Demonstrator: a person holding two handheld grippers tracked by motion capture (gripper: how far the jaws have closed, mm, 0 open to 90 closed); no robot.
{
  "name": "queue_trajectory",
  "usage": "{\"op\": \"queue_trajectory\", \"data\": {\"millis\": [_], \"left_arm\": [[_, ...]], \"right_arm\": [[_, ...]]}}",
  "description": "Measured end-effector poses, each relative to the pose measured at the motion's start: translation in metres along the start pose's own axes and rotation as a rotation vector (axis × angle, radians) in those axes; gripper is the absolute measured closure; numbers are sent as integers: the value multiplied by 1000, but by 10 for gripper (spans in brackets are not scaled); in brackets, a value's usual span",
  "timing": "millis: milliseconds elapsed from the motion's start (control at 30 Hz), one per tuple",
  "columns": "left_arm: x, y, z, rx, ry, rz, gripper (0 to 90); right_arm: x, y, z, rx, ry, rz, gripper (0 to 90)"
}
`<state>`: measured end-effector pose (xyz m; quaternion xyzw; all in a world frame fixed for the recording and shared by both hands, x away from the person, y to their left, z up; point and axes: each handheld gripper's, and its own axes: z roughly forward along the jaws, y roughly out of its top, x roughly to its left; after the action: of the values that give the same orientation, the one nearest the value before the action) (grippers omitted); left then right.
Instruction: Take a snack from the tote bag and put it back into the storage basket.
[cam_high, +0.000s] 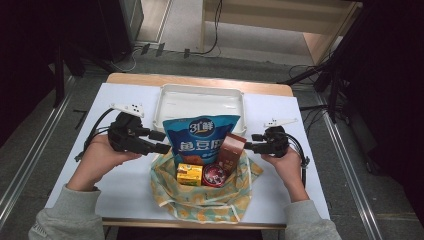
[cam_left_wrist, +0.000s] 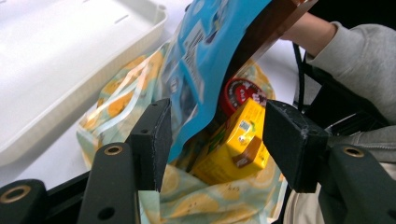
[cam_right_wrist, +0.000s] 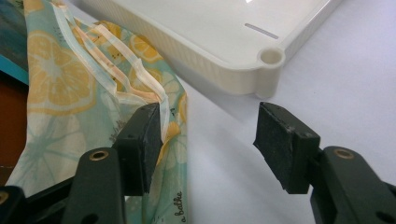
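Observation:
A cloth bag (cam_high: 200, 200) printed with orange slices lies open on the white table. Out of it stand a blue snack pouch (cam_high: 200, 137), a brown box (cam_high: 231, 150), a yellow carton (cam_high: 189, 174) and a red round tin (cam_high: 215, 176). My left gripper (cam_high: 162, 142) hovers at the bag's left side, open. In the left gripper view its jaws straddle the pouch's edge (cam_left_wrist: 205, 51) and the yellow carton (cam_left_wrist: 236, 140) without pressing either. My right gripper (cam_high: 248, 143) is open at the bag's right side. The bag's striped rim (cam_right_wrist: 140, 88) lies against one of its pads.
A white plastic tray (cam_high: 200, 102) sits just behind the bag and close to both grippers, its corner (cam_right_wrist: 266, 60) right ahead of the right one. The table (cam_high: 125, 185) has bare white surface left and right of the bag. Cables trail from both grippers.

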<state>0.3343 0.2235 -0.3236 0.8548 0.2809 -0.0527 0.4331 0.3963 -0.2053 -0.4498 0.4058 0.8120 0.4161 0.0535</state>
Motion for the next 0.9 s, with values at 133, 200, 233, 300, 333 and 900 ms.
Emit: {"op": "queue_trajectory", "data": {"millis": [133,200,233,300,333,900], "left_arm": [[-1,7,3,5,9,8,434],[-2,12,4,4,7,16,439],[-3,14,4,1,4,21,439],[-6,20,5,1,10,30,441],[-8,22,5,2,13,36,442],[-7,44,27,28,13,67,516]], "right_arm": [[1,0,0,0,-1,-2,420],[1,0,0,1,-2,-2,420],[1,0,0,0,-2,0,420],[1,0,-1,-1,-2,0,420],[1,0,-1,-4,-5,2,420],[0,-1,-2,-6,-6,1,420]]}}
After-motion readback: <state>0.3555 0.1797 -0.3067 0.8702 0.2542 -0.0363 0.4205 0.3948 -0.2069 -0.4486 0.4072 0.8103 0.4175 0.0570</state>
